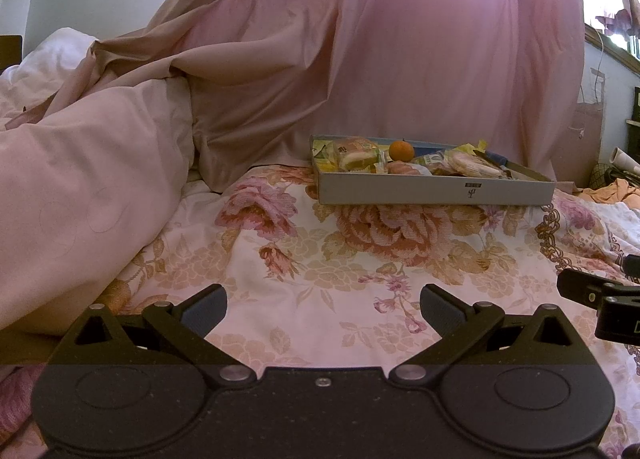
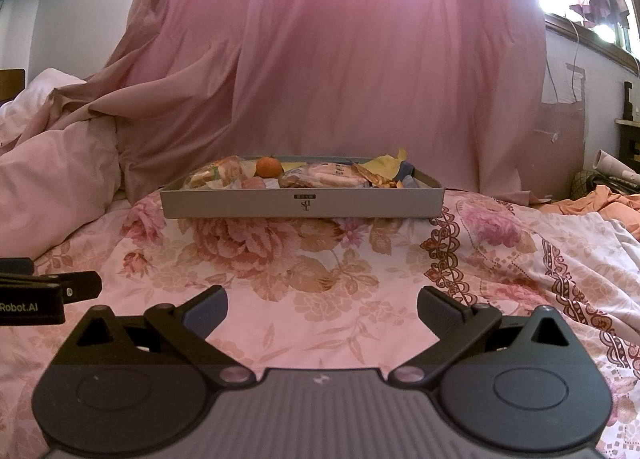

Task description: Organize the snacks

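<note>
A shallow grey box [image 1: 436, 191] sits on the floral bedspread ahead, also in the right wrist view [image 2: 240, 207]. It holds several wrapped snacks, among them a wrapped sandwich cake [image 1: 356, 155], a small orange [image 1: 401, 150] [image 2: 268, 167], and yellow wrappers [image 2: 384, 167]. My left gripper [image 1: 322, 311] is open and empty, low over the bedspread, well short of the box. My right gripper [image 2: 322, 311] is open and empty, also short of the box. Each gripper shows at the edge of the other's view.
A pink quilt [image 1: 80, 179] is heaped at the left. A pink curtain [image 2: 340, 59] hangs behind the box. Orange cloth [image 2: 600, 203] and clutter lie at the far right. The floral bedspread [image 2: 320, 267] lies between the grippers and the box.
</note>
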`<state>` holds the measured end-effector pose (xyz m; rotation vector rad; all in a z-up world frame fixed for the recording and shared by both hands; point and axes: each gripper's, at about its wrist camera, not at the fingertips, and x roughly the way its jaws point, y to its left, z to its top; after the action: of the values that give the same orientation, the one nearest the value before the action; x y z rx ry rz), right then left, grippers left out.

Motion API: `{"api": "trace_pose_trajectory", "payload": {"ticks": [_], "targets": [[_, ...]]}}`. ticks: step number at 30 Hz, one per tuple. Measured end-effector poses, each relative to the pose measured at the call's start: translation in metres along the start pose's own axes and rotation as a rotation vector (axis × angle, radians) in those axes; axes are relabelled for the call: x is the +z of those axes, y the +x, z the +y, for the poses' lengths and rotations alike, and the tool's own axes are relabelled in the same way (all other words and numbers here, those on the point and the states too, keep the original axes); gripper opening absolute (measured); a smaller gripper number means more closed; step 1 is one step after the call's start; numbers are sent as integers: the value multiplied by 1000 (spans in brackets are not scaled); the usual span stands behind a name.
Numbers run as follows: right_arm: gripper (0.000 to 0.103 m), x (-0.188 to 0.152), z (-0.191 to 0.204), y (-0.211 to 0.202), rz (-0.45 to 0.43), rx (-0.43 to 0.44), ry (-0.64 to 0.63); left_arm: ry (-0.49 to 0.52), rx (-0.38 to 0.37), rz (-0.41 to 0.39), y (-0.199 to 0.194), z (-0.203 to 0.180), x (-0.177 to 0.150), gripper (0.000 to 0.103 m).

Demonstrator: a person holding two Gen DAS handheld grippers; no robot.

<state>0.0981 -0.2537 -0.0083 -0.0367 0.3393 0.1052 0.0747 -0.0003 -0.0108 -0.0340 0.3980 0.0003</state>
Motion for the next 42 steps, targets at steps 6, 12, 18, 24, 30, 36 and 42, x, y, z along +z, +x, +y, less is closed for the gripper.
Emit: {"api": "trace_pose_trajectory", "payload": {"ticks": [6,12,18,24,30,36,42], "targets": [[103,0,0,0,0,1,0,0,0,0,0,0,0,102],[103,0,0,1,0,1,0,0,0,0,0,0,0,102],[103,0,0,1,0,1,1,0,0,0,0,0,0,102],[103,0,0,1,0,1,1,-1,0,0,0,0,0,102],[103,0,0,1,0,2,0,-2,0,0,-1,0,0,102],[103,0,1,0,0,1,1,-3,0,0,-1,0,0,102],[103,-1,1,0,-1,1,1,-5,-4,11,1,-1,-3,102]]}}
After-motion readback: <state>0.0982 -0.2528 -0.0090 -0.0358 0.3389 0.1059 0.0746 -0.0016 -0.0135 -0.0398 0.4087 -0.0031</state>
